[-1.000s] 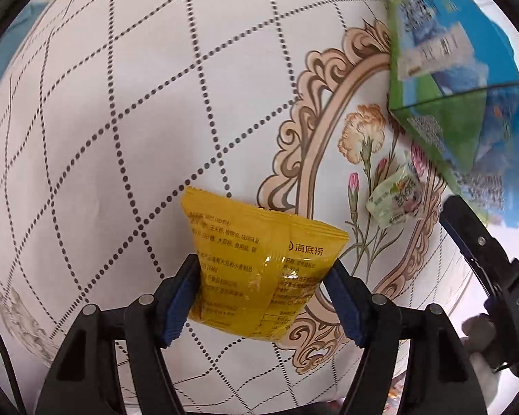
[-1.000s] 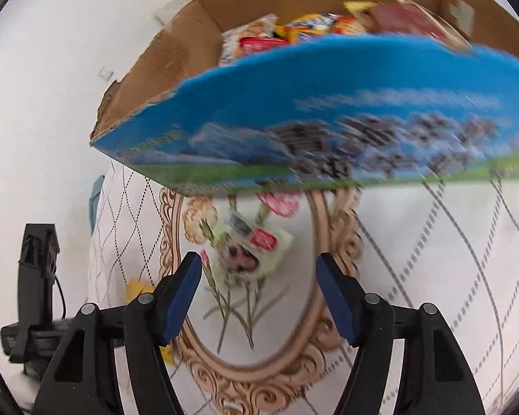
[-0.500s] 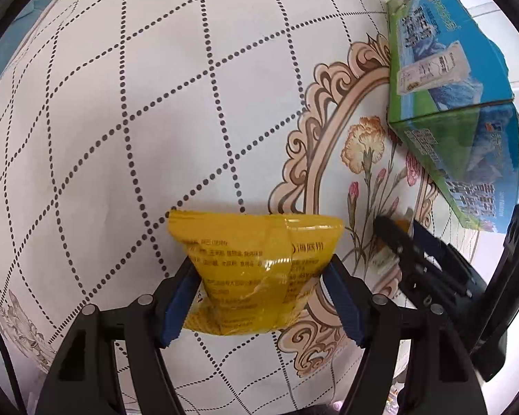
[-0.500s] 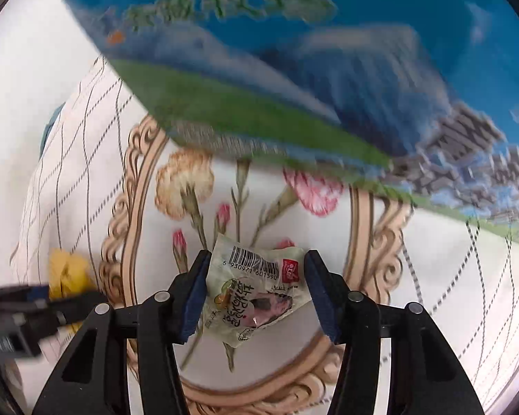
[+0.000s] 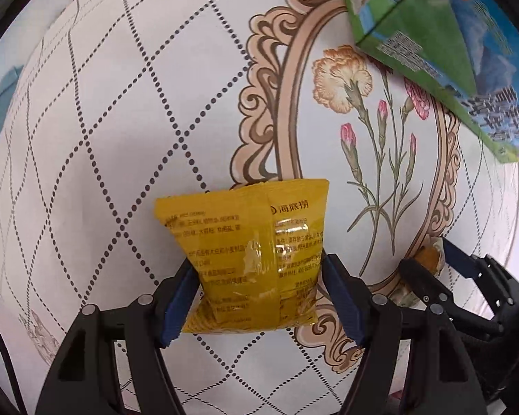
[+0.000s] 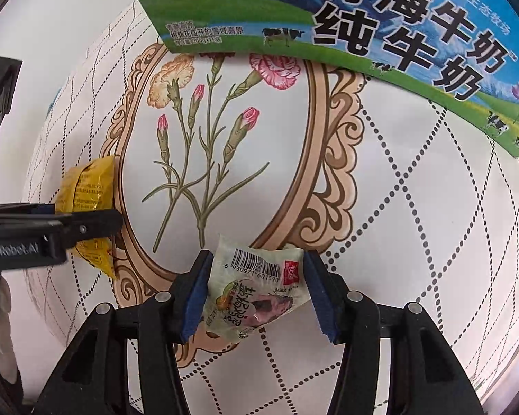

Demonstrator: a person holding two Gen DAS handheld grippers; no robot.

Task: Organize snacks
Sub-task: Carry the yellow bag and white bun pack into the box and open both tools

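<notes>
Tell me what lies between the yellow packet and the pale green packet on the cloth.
No snack lies between the yellow packet and the pale green packet: only the tablecloth with its printed flower stems, plus a finger of the left gripper. The right wrist view shows it.

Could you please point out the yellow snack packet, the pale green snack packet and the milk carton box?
yellow snack packet (image 5: 252,256), left wrist view, middle seam.
pale green snack packet (image 6: 256,290), right wrist view, printed centre.
milk carton box (image 6: 391,20), right wrist view, lettered side.

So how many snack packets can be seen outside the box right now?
2. The yellow packet sits between the left tool's pads, and the pale green packet between the right tool's. The milk box may hide more.
</notes>
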